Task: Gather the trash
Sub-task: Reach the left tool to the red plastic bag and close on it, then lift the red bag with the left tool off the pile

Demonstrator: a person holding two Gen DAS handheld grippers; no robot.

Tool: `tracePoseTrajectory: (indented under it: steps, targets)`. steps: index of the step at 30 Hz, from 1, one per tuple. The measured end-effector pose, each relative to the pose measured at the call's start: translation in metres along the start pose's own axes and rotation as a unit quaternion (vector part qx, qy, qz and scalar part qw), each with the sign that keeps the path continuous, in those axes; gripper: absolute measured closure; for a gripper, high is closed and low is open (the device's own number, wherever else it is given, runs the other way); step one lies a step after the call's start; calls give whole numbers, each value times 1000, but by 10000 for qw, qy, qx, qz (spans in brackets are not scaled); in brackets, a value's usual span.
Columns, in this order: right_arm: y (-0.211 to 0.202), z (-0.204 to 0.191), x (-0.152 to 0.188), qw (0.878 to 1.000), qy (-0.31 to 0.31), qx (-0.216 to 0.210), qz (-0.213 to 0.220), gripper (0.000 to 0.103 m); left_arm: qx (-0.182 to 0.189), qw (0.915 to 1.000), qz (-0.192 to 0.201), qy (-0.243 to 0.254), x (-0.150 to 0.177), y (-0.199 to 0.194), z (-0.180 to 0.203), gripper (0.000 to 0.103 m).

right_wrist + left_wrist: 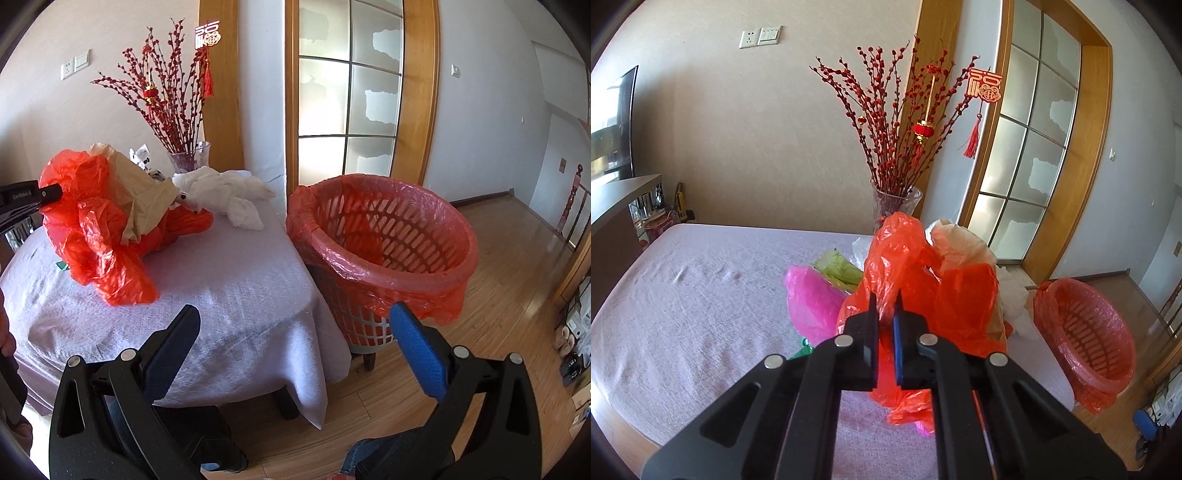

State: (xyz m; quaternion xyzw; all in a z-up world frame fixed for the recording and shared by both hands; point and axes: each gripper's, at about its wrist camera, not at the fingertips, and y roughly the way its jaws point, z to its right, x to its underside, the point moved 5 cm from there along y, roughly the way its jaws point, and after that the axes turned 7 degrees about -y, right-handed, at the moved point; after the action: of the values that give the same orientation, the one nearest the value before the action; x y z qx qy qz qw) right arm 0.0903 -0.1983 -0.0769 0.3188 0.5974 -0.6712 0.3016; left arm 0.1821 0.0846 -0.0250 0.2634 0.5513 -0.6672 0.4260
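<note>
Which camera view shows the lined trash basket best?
The right wrist view: the trash basket stands near the centre, with its whole rim, red liner and slotted wall visible beside the table. The left wrist view shows it only at the right edge, distorted and lower part cut off by the table.

Right hand-held gripper (295, 332): stood wide apart, empty (blue pad showing).
Red bag (107, 236): lay crumpled on counter (240, 295).
Basket (384, 243): red-lined, stood beside counter.
</note>
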Motion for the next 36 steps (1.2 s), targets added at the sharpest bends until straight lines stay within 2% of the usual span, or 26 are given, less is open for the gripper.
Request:
tracePoseTrajectory:
  steps: [11, 23, 28, 36]
  targets:
    - [6, -20, -7, 9997, -158, -199, 69, 2, 2, 9999, 89, -71, -9, -2, -7, 96]
    - [6, -60, -14, 9969, -474, -587, 233, 2, 8, 9989, 462, -96, -41, -1, -4, 97]
    - [8, -69, -15, 9963, -534, -631, 231, 2, -88, 9979, 629, -121, -56, 3, -5, 97]
    - [16, -69, -12, 9970, -453, -622, 98, 2, -450, 9948, 822, -399, -73, 7, -37, 97]
